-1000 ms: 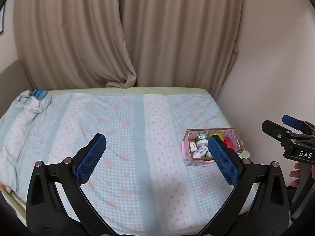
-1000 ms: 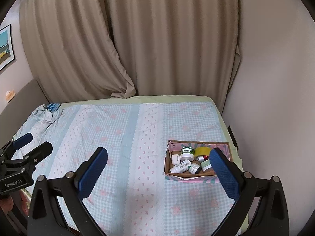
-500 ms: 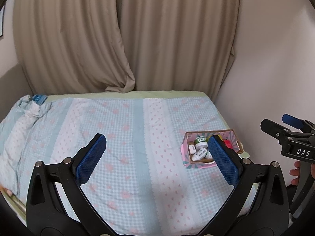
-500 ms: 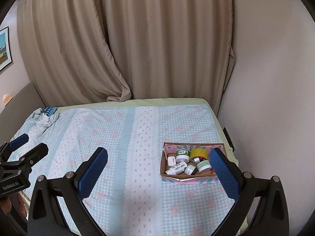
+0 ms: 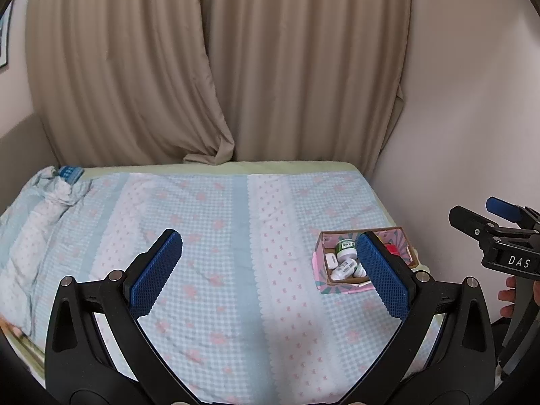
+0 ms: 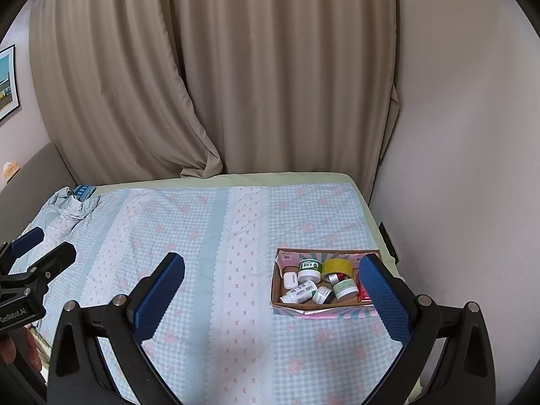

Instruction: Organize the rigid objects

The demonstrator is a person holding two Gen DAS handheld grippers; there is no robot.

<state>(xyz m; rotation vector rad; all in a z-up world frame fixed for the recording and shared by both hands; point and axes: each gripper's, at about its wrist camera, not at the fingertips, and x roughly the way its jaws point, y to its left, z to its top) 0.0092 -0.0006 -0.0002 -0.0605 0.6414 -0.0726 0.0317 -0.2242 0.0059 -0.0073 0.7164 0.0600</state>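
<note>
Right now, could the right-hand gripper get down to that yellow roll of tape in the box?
Probably yes. The right gripper is open and holds nothing, the box has no lid, and the tape roll lies on top by the far wall. Jars crowd close beside it, so gripping could be awkward.

My tongs are black with blue pads (image 6: 158,298). The bedspread (image 6: 209,236) is pale blue gingham with pink flowers and white dotted stripes — sage-green sheet (image 6: 280,179) at its edge. Beige curtains (image 6: 236,67). The brown cardboard box (image 6: 275,287) has pink-and-teal sides — yellow tape (image 6: 337,266), green-lidded white jars (image 6: 309,269).
</note>
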